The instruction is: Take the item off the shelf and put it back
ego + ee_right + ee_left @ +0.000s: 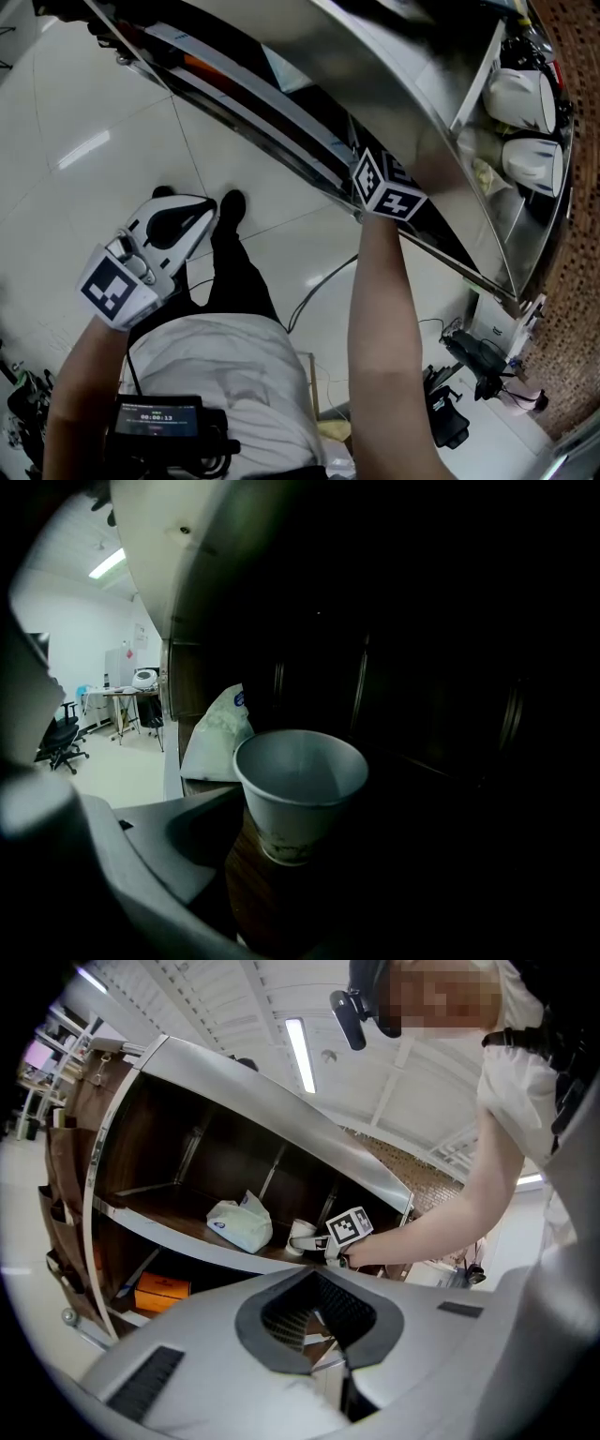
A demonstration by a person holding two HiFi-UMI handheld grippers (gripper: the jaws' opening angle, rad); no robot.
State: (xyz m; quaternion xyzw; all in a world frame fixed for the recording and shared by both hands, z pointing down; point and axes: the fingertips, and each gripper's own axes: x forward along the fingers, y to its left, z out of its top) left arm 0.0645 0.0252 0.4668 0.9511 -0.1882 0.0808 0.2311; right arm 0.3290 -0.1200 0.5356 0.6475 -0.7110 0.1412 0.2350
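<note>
- Right gripper (307,1239): reached into the shelf unit, at centre of the left gripper view. Its jaws were set wide apart and pressed on nothing. One jaw was seen at lower left of the right gripper view; the other was lost in darkness.
- Paper cup (300,789): one counted, white, upright and empty. It stood on the brown shelf board (272,892) between the right gripper's jaws, at centre of the right gripper view. The visible jaw lay just beside its left wall; contact could not be told.
- Left gripper (204,217): held clear of the shelves at left of the head view. Its jaws were brought together, with nothing between them.
- Soft white pack (241,1224): one counted, lying on the same board, to the left of the cup.
- Orange box (161,1290): one counted, on the level below, at lower left of the left gripper view.
- White rounded items (521,98): two counted, on a shelf at upper right of the head view; their kind could not be made out.
- Grippers: two counted.
</note>
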